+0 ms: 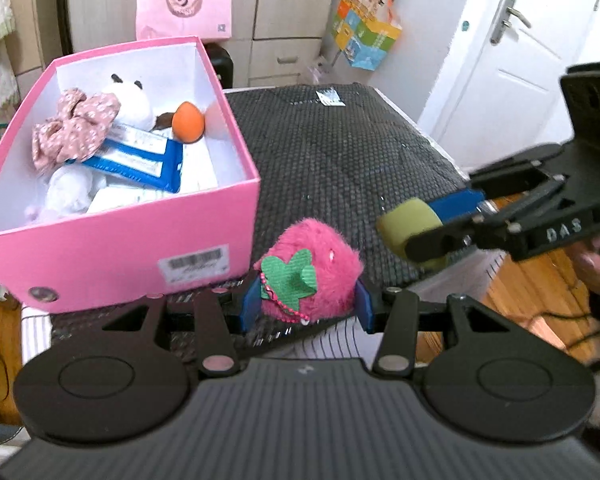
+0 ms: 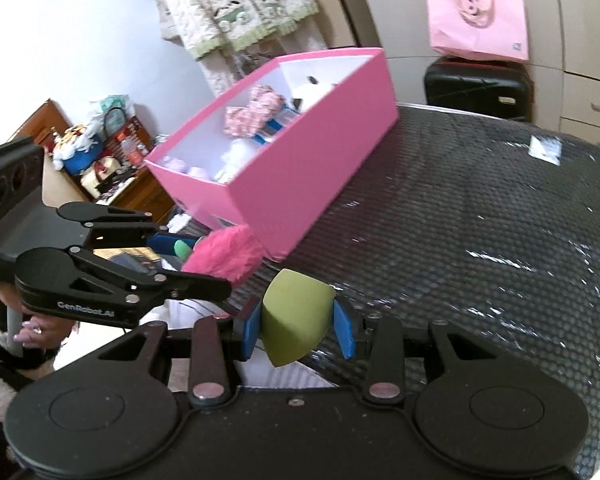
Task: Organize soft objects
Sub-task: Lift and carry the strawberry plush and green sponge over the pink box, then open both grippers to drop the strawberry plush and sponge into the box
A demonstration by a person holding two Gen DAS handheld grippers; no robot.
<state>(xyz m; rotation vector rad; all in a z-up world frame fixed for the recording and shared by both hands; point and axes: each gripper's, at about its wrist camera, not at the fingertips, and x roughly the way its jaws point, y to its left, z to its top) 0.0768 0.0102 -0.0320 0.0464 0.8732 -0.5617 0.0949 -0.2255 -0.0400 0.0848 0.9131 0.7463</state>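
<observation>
My left gripper (image 1: 306, 302) is shut on a fuzzy pink strawberry plush (image 1: 316, 268) with a green leaf, held just right of the pink box (image 1: 112, 256). It also shows in the right wrist view (image 2: 224, 254). My right gripper (image 2: 298, 330) is shut on a green makeup sponge (image 2: 294, 316), held above the dark mat's near edge; the sponge shows in the left wrist view (image 1: 408, 226) too. The box (image 2: 300, 184) holds a white plush (image 1: 130, 106), a pink floral scrunchie (image 1: 74, 126), an orange sponge (image 1: 187, 120) and blue-white packets (image 1: 140, 160).
A dark textured mat (image 1: 340, 152) covers the table. A pink paper bag (image 1: 184, 4) sits on a black suitcase (image 2: 480, 88) behind the table. A white door (image 1: 516, 60) is at the right. A cluttered wooden shelf (image 2: 96, 156) stands left of the box.
</observation>
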